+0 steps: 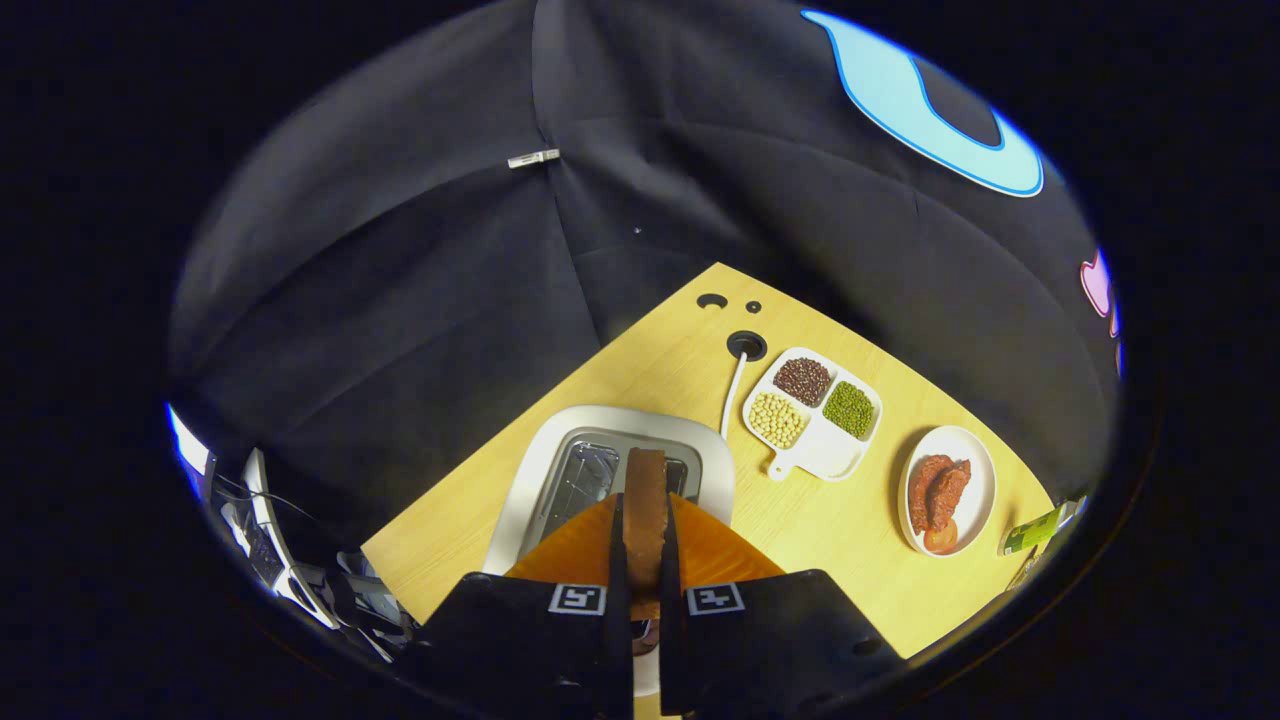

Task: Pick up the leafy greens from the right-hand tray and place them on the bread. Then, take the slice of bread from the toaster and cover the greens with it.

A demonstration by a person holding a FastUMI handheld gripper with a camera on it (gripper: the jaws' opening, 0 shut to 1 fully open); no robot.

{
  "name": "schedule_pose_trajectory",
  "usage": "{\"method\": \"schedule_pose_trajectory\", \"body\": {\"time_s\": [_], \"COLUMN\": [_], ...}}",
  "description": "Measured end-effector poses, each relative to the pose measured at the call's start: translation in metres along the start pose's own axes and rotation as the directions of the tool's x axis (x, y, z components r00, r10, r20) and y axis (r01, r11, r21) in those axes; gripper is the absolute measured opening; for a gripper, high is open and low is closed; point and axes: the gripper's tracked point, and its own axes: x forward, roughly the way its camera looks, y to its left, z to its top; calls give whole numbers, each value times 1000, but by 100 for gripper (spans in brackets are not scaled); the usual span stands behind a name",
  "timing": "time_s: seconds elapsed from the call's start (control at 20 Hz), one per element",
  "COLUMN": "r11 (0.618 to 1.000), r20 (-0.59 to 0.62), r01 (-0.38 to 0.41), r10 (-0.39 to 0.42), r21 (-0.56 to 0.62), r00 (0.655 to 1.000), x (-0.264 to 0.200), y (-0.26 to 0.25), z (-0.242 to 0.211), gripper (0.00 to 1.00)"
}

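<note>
Gripper (640, 545) is pinching a slice of bread (645, 500) edge-on: both fingers press on its flat faces, and the brown crust stands upright between them. The slice is held above the white toaster (530, 490), just over its slots; whether its lower edge is clear of the slot cannot be told. The toaster sits on a yellow wooden table (830, 540). A white cord (732, 395) runs from the toaster's far side to a round hole (746, 345) in the tabletop.

Beyond the fingers and to the right: a white divided dish (815, 455) holding dark red, green and pale beans in separate compartments. Further right, well apart from the toaster, a white oval plate (975, 480) with reddish-brown meat (938, 490) and a tomato slice (940, 538).
</note>
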Motion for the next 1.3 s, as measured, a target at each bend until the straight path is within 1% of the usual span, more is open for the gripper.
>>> {"method": "schedule_pose_trajectory", "body": {"time_s": [0.2,0.35,0.55,0.75,0.9,1.05,1.3], "r11": [997,995,993,994,995,990,967], "r20": [97,162,199,240,249,245,217], "r01": [-66,-87,-85,-42,-6,25,71], "r10": [62,77,68,18,-20,-58,-127], "r21": [38,56,80,96,104,138,246], "r00": [993,984,978,971,968,968,968], "x": [-40,-71,-115,-162,-196,-221,-236], "y": [-2,-16,-41,-76,-97,-115,-140], "z": [23,35,33,20,-2,-36,-105], "gripper": [15,15,15,14,14,14,14]}}
